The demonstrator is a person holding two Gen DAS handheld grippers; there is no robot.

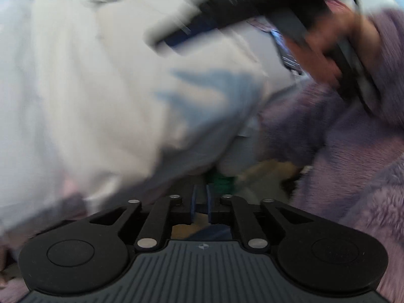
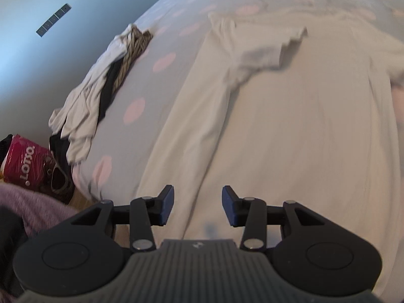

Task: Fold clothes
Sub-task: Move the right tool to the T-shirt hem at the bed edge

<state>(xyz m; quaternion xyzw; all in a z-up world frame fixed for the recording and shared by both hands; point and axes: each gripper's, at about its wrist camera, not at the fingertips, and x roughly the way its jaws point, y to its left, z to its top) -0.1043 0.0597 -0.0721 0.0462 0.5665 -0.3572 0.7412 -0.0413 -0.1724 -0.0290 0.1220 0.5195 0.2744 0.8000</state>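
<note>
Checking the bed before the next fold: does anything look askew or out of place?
Yes. The white T-shirt lies spread flat, but its sleeve is flopped inward and rumpled. A heap of unfolded clothes sits crumpled at the bed's edge, partly hanging over it.

Left wrist view: close, blurred, facing the white shirt (image 1: 106, 80). Right wrist view: looks down along it (image 2: 290, 126) on the bed (image 2: 151, 80). Both share the shirt.

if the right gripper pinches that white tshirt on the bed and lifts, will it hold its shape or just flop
Probably flop: the white t-shirt lies flat with soft ripples, and its sleeve is already folded over loosely. It looks thin, so likely light. The right gripper is open above the hem; a one-point pinch would likely let the rest drag on the bedsheet.
</note>
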